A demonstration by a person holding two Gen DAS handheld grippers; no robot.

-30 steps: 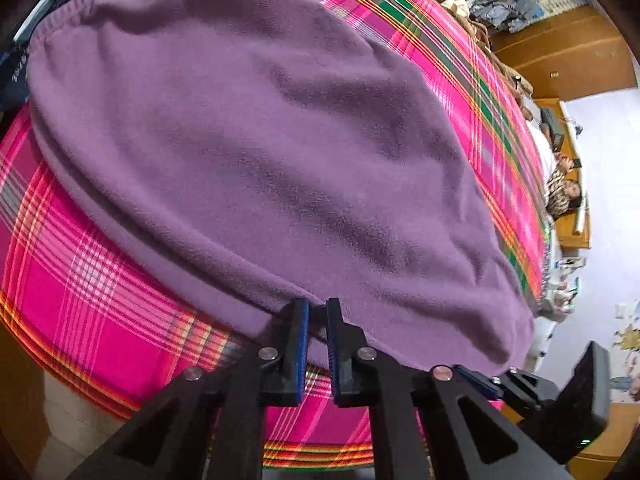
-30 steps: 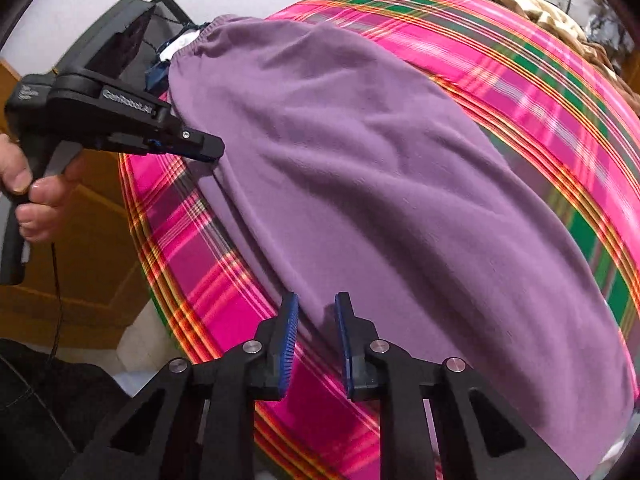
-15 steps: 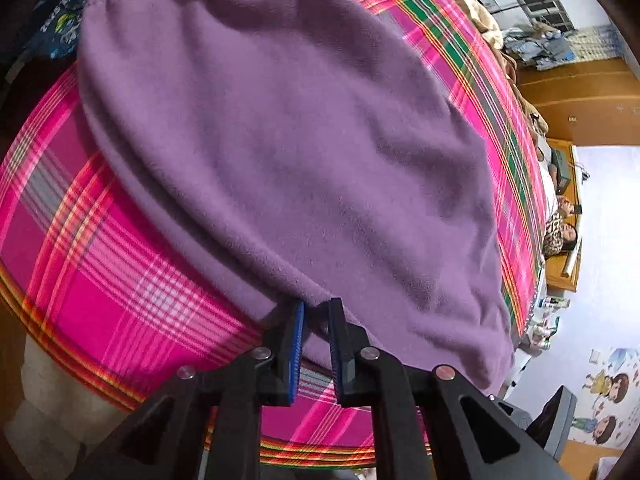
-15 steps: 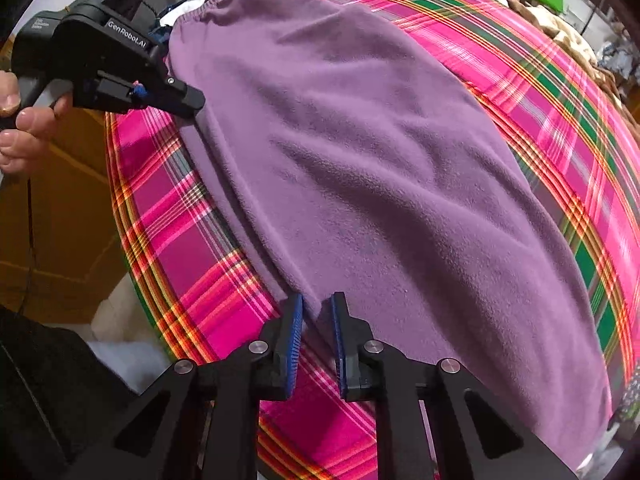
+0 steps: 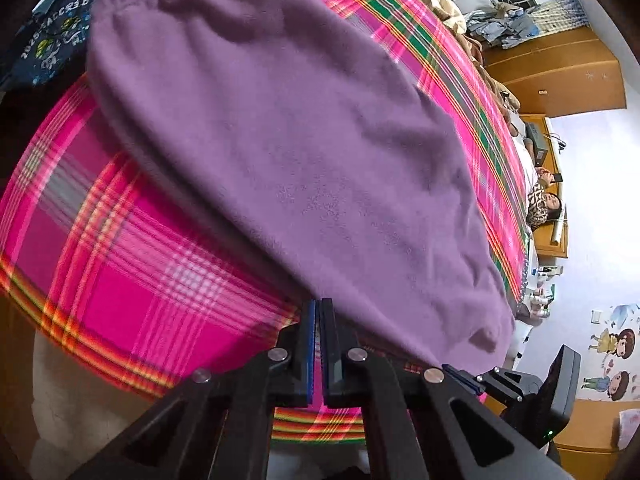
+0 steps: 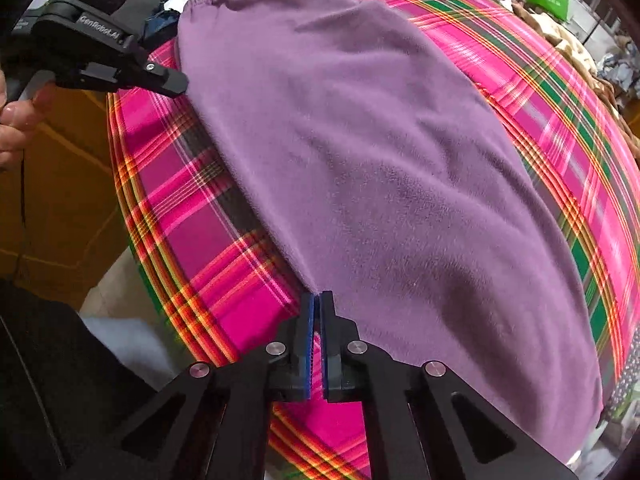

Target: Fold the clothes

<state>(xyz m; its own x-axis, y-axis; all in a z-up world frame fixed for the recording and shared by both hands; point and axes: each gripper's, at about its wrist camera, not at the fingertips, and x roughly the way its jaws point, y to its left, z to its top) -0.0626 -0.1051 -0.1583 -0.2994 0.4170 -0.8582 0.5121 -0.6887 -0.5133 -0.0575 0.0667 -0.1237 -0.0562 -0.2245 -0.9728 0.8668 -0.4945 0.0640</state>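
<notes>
both hand-held grippers, left [image 5: 319,308] and right [image 6: 319,300], pinch the purple garment's [image 6: 380,160] near edge, jaws closed.

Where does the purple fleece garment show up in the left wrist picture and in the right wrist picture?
Left wrist view: the purple fleece garment runs diagonally from its ribbed waistband at upper left down to lower right, above the claw.
Right wrist view: it fills the centre, waistband at top centre, spreading toward lower right.
Shared landmark: the pink plaid bedcover lies under it in both, visible along its left side.
</notes>
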